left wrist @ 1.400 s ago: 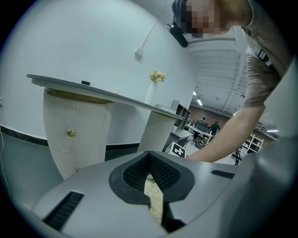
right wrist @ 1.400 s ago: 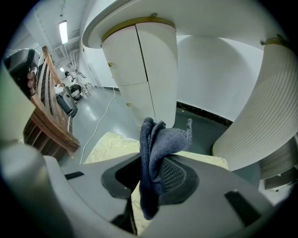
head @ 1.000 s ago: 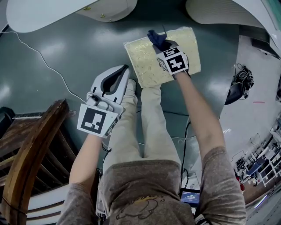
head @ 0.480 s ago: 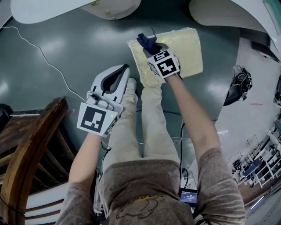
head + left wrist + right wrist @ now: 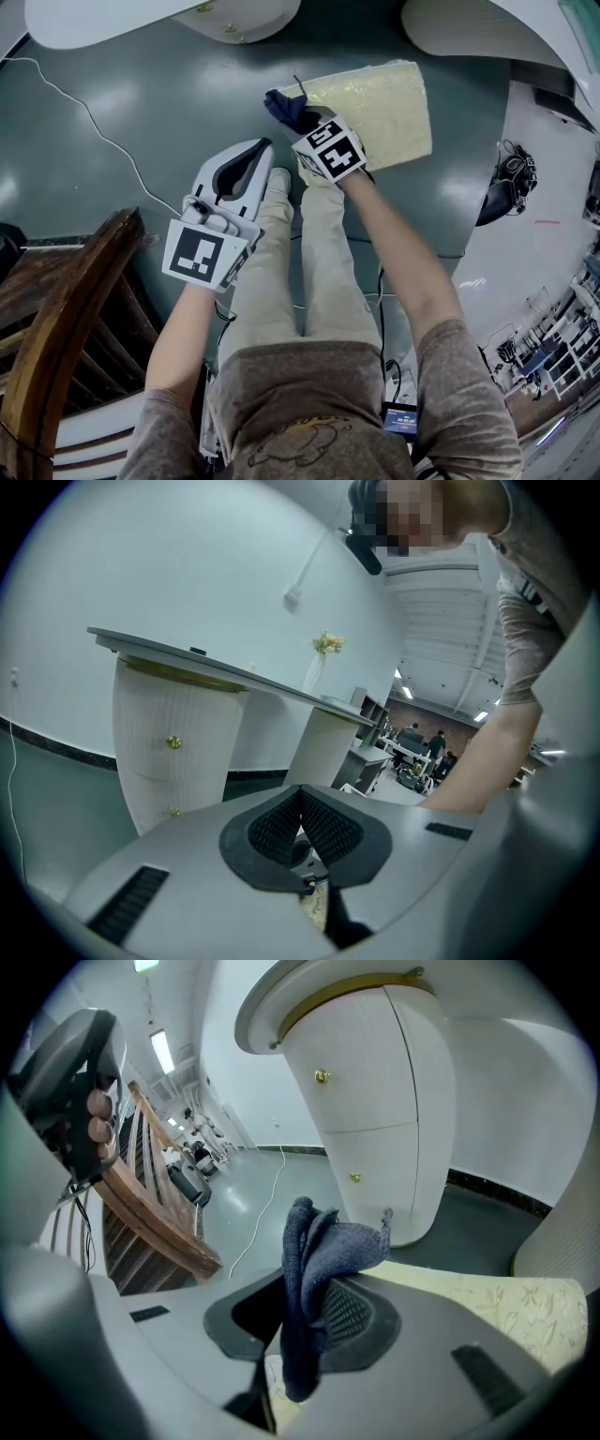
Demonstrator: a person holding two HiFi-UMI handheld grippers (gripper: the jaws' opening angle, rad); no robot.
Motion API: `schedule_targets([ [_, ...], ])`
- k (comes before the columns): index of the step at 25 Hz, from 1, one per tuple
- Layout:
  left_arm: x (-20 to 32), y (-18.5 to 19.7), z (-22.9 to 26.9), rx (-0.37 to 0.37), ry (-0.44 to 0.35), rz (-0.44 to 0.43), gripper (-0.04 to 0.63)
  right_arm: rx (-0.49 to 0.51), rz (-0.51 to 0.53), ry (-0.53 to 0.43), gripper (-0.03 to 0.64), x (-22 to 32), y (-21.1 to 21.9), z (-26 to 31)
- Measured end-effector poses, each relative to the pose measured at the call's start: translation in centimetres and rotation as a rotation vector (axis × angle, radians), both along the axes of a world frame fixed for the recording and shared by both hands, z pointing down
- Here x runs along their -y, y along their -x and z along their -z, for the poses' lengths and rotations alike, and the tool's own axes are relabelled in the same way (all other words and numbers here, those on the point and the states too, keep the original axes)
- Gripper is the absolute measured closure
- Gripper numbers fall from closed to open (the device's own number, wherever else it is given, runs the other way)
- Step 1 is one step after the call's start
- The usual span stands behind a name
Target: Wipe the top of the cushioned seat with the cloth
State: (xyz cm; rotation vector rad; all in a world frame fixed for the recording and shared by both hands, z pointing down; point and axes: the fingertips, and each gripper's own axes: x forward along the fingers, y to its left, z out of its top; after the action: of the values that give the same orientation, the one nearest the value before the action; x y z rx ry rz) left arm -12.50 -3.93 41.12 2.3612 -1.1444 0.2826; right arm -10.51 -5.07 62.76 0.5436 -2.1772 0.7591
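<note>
Person stands over dark green floor (image 5: 131,84), legs (image 5: 300,262) in pale trousers nearest the camera. Left gripper (image 5: 255,157) held over the left leg, well apart from the seat; in the left gripper view its ribbed pads (image 5: 323,825) meet with nothing between them - closed, empty. Right gripper (image 5: 309,122) reaches further out, jaws clamped on the dark blue cloth (image 5: 284,106); right gripper view shows the cloth (image 5: 323,1241) bunched above the pads and hanging down between them. Gripper sits at the near-left corner of the pale yellow cushioned seat (image 5: 389,103), cloth at the seat's left edge, partly out over the floor - contact with the top cannot be judged. Wooden chair (image 5: 56,328) at the person's left. White cable (image 5: 84,117) trails across the floor beyond it. Farthest: white cabinet (image 5: 375,1101) with brass knobs.
</note>
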Motion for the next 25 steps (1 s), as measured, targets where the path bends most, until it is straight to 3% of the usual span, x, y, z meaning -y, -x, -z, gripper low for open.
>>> schedule_targets([
  [6, 0.0, -0.9, 0.3, -0.014, -0.022, -0.020, 0.577, 0.046, -0.019, -0.023, 0.518, 0.0, -0.8, 2.1],
  [11, 0.2, -3.0, 0.8, -0.026, -0.037, -0.049, 0.577, 0.068, -0.086, -0.049, 0.519, 0.9, -4.3, 3.9],
  [16, 0.5, -5.3, 1.2, -0.036, -0.040, -0.087, 0.577, 0.025, -0.182, -0.085, 0.518, 2.1, -11.5, 5.0],
  [25, 1.4, -7.5, 0.9, -0.024, -0.029, -0.109, 0.577, -0.182, -0.372, -0.096, 0.518, 4.5, -27.7, 3.2],
])
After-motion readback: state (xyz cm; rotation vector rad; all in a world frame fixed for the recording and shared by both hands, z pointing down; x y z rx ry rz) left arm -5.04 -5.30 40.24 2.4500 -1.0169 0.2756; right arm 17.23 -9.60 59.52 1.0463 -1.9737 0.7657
